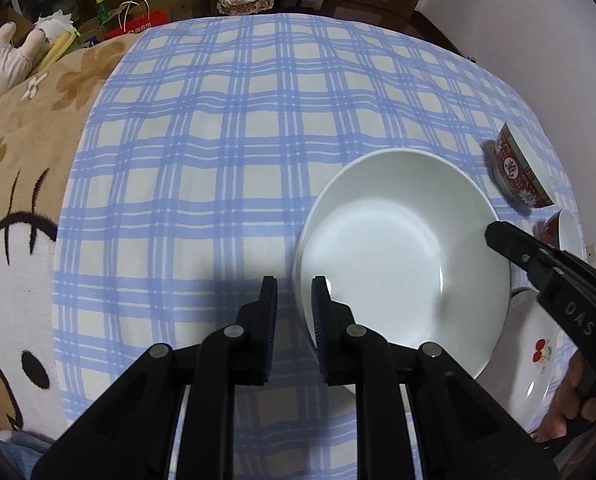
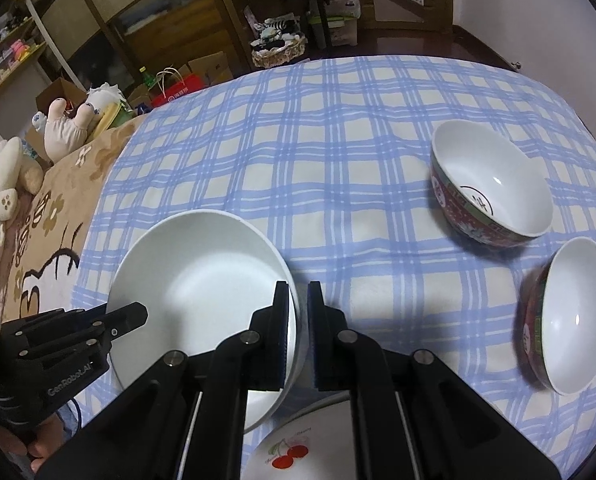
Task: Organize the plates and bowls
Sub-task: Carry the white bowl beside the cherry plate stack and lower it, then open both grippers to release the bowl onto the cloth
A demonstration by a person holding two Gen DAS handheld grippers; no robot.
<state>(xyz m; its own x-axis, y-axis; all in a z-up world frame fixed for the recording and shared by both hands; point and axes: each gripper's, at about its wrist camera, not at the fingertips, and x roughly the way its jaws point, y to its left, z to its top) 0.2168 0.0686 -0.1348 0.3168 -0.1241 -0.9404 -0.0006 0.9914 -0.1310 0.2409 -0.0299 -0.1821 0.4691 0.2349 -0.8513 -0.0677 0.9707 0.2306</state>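
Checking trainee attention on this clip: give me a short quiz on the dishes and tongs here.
1. True or false: the right tongs are shut on the white plate's rim.
2. How many red-patterned bowls sit on the checked cloth?
3. The other plate shows: A cherries, B fish, C lemons.
Key: 1 true; 2 two; 3 A.

Black claws (image 1: pixel 293 292), silver screws, blue ribbed pads (image 2: pixel 285 332)
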